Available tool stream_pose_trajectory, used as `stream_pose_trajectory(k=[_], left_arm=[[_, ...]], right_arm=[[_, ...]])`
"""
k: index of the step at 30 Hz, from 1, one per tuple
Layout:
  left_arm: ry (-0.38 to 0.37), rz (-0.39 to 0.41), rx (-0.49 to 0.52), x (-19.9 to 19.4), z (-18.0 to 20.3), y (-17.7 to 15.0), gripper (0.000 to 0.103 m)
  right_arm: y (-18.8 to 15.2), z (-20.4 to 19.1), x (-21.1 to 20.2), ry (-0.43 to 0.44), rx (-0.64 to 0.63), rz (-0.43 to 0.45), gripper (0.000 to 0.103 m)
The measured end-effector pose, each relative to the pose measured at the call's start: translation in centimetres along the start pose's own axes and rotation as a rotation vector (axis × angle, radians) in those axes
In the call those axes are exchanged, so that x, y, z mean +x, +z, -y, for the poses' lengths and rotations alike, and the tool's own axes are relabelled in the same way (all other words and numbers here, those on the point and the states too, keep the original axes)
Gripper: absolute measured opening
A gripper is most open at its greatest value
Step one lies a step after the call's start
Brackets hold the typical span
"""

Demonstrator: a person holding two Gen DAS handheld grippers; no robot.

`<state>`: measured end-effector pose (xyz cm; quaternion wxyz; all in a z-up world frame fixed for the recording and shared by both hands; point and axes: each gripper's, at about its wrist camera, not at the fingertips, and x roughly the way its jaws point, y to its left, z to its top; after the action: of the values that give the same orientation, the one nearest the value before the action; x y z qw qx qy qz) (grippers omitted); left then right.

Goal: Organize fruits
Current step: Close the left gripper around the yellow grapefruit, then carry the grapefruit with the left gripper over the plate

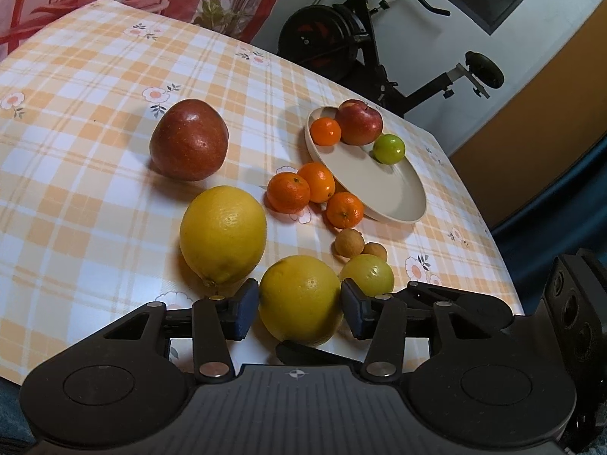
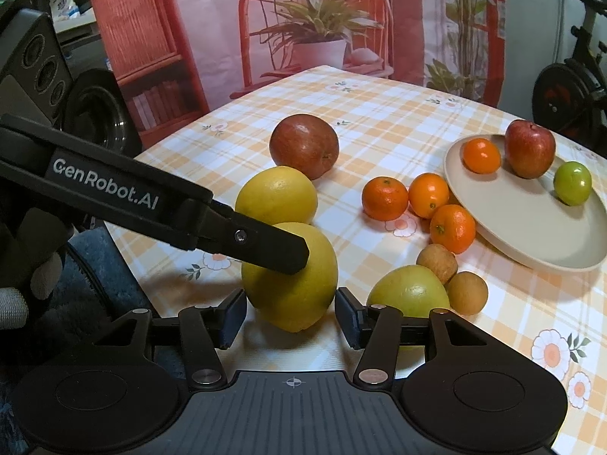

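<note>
A near lemon (image 1: 299, 299) lies between the pads of my left gripper (image 1: 299, 309), which touch its sides. In the right wrist view the same lemon (image 2: 292, 284) sits between the open pads of my right gripper (image 2: 290, 316), with small gaps; the left gripper's finger (image 2: 265, 242) presses on it. A second lemon (image 1: 223, 234) and a big red apple (image 1: 189, 140) lie behind. Three mandarins (image 1: 288, 192) lie by a beige plate (image 1: 390, 189) holding an apple (image 1: 358, 121), a mandarin (image 1: 325, 131) and a lime (image 1: 389, 148).
A yellow-green fruit (image 1: 370, 275) and two small brown fruits (image 1: 349, 242) lie right of the held lemon. The checked tablecloth (image 1: 95, 113) ends close in front. An exercise bike (image 1: 364, 38) stands beyond the table.
</note>
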<state>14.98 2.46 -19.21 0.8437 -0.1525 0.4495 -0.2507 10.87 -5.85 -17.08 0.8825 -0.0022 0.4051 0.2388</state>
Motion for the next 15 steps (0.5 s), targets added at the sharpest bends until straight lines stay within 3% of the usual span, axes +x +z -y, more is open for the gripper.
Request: stream_pose_trajectory(k=[8, 15], left_arm=[[0.005, 0.006, 0.01, 0.0, 0.3, 0.1, 0.05], [-0.015, 0.052, 0.032, -1.0, 1.6, 1.6, 0.049]], right_arm=[[-0.1, 0.1, 0.0, -0.001, 0.005, 0.005, 0.047], [0.7, 0.3, -1.7, -0.025, -0.003, 0.085, 0.047]])
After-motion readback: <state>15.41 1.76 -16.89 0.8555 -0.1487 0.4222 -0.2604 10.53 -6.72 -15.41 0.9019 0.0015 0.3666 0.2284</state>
